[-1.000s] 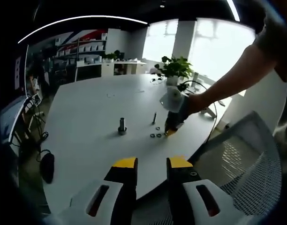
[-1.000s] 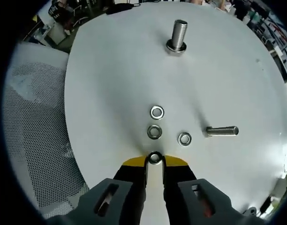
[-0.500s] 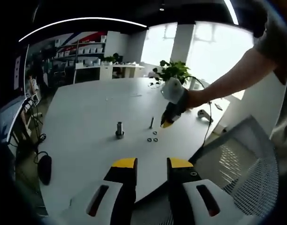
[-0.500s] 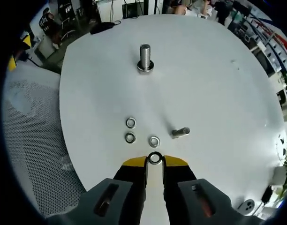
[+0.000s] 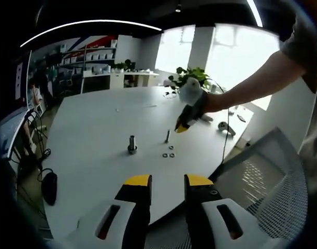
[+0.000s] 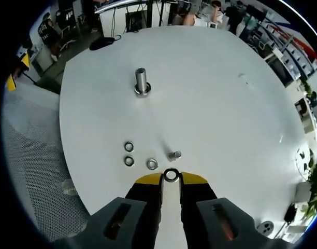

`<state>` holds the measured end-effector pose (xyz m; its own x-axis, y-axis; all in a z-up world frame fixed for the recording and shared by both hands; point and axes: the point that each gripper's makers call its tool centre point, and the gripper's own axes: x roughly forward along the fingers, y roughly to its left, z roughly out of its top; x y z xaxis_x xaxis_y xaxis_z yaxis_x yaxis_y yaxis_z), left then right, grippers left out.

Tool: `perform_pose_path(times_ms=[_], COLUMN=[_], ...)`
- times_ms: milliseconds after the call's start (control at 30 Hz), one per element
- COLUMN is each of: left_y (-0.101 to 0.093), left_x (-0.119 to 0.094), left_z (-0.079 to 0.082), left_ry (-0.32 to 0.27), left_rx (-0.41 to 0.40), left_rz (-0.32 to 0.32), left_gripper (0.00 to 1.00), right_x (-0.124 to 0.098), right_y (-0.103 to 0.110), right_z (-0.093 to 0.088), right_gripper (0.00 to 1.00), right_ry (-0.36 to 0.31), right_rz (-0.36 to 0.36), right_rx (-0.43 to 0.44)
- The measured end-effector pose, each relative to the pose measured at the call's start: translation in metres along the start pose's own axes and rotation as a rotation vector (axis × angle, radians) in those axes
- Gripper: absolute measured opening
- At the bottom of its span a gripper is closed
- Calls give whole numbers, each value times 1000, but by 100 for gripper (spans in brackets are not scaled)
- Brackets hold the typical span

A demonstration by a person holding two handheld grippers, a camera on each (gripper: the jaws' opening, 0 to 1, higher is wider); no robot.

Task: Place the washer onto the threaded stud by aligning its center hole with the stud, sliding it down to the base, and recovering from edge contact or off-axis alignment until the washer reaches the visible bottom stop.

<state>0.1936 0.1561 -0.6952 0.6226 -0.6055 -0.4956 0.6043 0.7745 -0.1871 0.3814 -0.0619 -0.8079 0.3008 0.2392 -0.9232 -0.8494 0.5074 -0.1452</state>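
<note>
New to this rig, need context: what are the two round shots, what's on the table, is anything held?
A person holds a two-jaw gripper in each hand; each carries a fisheye camera looking along its jaws.

In the left gripper view, the left gripper waits off the white table, nothing between its jaws, and the right gripper hangs above the parts.

In the right gripper view, the right gripper looks down on the table, pinching a washer at its tips. On the table: an upright stud, three loose washers, and a bolt beside them.
</note>
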Motion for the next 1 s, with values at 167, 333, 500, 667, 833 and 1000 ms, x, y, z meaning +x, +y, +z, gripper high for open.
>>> perform_pose_path(times_ms=[167,333,500,667,833,1000], left_y=[0,0,-1,-3,-1,-3], left_x=[0,0,1,1,0,1], left_z=[0,0,0,0,2,2], left_ry=[0,-2,1,-1,-9,-9], left_rx=[5,2,2,8,-2,-3], left_rz=[-2,3,-8,-15,-5,-21], left_gripper=[23,23,23,23,23,23], right_x=[-2,-5,-4,-3,-1,1], right_y=[-2,-7,-12,-13,-15,-16], right_z=[11,20,23,24,28,29], right_gripper=[13,13,13,13,13,13], right_ry=[-30,-65,-72,-74,-80,-75], right_rz=[-14,-24,-36,-34,-36,-34], right_rx=[-9,22,17,23,15,12])
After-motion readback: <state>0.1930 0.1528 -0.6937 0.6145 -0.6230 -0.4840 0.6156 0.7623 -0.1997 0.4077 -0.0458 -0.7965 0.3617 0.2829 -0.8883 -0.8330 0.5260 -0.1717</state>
